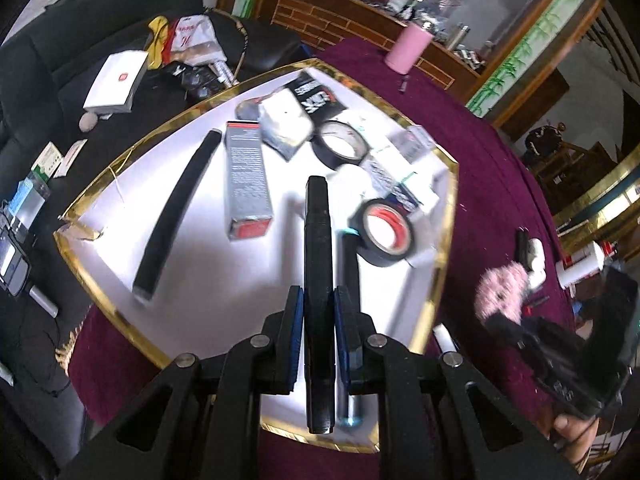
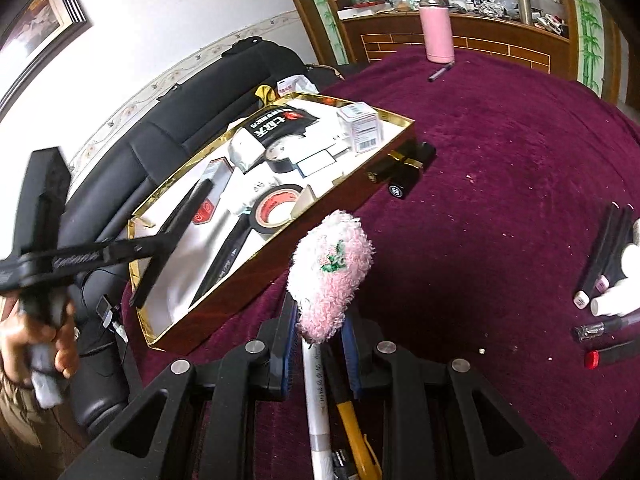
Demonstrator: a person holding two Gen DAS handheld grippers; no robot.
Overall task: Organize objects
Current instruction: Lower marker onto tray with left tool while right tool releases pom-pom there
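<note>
**Both grippers loaded above and beside the gold-rimmed box**

Left gripper (image 1: 316,316): jaws pressed onto a flat black bar (image 1: 317,248), pinched edge-on between the blue pads (image 1: 297,320). Held above the white interior of the gold-rimmed box (image 1: 448,216), bar running lengthwise away from the camera. Seen in the right wrist view as well, left gripper (image 2: 120,252) extending over the near-left end of the box, with the holding hand (image 2: 44,340) at the frame's left edge.

Right gripper (image 2: 320,332): jaws closed on a bundle of pens, among them a white pen (image 2: 318,392) and a yellow pen (image 2: 352,420), topped by a fluffy pink pompom (image 2: 330,276). Positioned over the maroon tablecloth (image 2: 500,152), just outside the box's near long wall (image 2: 280,276).

Box contents, resting on the white lining:
- black tape roll with red core (image 1: 384,232), near the right wall
- second black tape roll (image 1: 340,144), farther back
- long black strip (image 1: 178,216), lying diagonally at left
- grey carton with red end (image 1: 246,180), beside the strip
- black pen with teal band (image 1: 350,264), just right of the held bar
- small white cartons and a black packet at the far end, blurred

Outside the box, on the cloth:
- pink bottle (image 2: 437,28), upright at the far edge
- black and gold lipstick tubes (image 2: 408,168), touching the box's far-right wall
- markers (image 2: 604,252) grouped at the right edge
</note>
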